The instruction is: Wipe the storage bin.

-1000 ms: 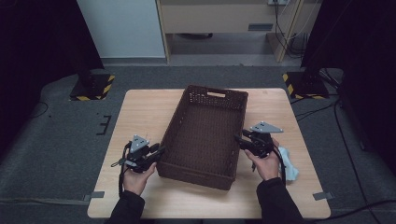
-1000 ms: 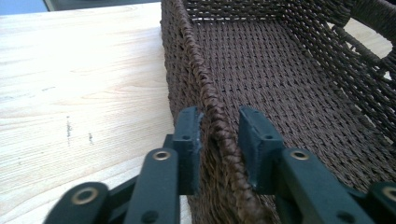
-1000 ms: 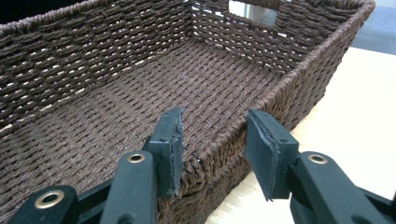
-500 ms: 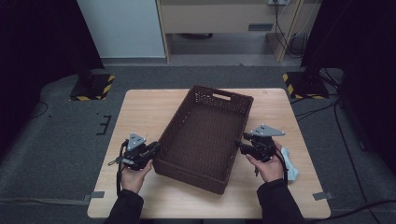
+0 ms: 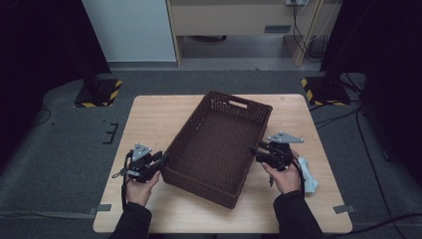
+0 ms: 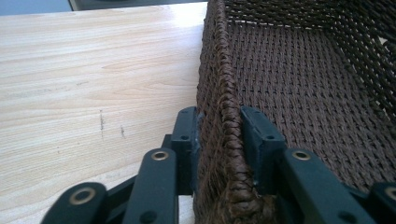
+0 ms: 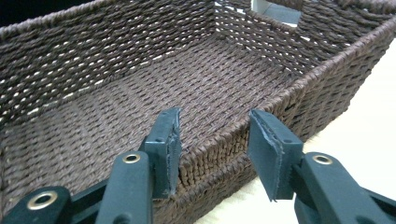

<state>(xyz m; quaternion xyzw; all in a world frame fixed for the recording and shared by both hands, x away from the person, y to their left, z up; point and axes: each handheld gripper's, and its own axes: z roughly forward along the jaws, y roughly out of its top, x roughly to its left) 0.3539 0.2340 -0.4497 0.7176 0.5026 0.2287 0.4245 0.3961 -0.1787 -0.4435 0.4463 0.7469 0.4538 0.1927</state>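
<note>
Empty dark-brown woven basket point(image 5: 215, 144), askew on the light wooden table point(image 5: 149, 119).

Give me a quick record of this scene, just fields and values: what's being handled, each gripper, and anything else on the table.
item: brown woven basket, empty, set at an angle on the wooden table
left gripper: jaws astride the basket's left rim, pads at the wall, just reopened slightly
right gripper: jaws straddle the right rim, outer pad clear of it, just closing slightly
other: pale blue cloth by the right hand
</note>
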